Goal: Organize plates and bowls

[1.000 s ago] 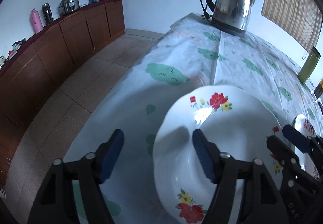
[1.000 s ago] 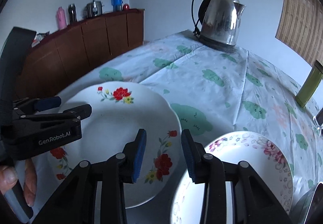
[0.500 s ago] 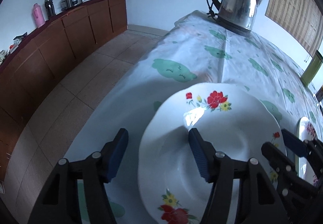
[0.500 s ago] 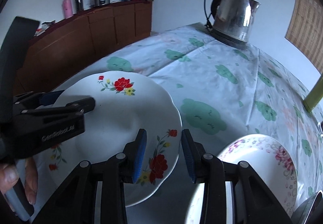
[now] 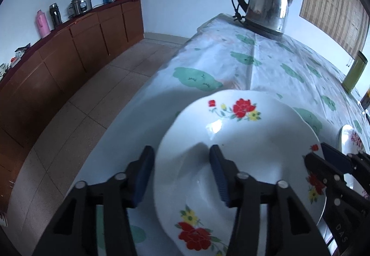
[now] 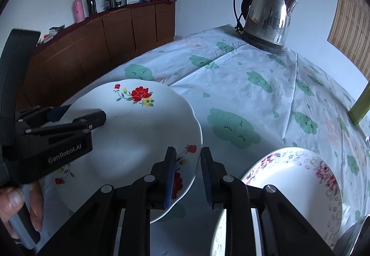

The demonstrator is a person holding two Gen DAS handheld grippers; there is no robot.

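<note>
From my remote station I noted that both claws had narrowed since a second ago. The left claw [image 5: 181,169] straddled the near left rim of the red-flowered plate [image 5: 249,140], its jaws closing, one blue pad outside the rim and the other over the plate's well; neither pad was seen pressing yet. The right claw [image 6: 187,172] straddled the opposite rim of the same plate [image 6: 138,131], jaws likewise closing, the rim between the pads with a sliver of gap on each side (contact could not be confirmed).

The plate sat on the surface [image 6: 254,94], covered by a pale cloth with green cloud prints, close to its left edge; in the earlier left-wrist frame it appeared lower and farther right, so the view had shifted a little. The tiled floor [image 5: 81,112] lay beyond that edge, open as far as a brown sideboard [image 5: 69,48].

A second plate with pink flowers [image 6: 300,177] lay just beside the first, to the right, the two rims near but apart. A steel kettle [image 6: 266,15] stood at the far end, well apart, with bare cloth between. A green object [image 6: 360,105] stood at the right edge. A person's hand [image 6: 13,205] gripped the left handle.
</note>
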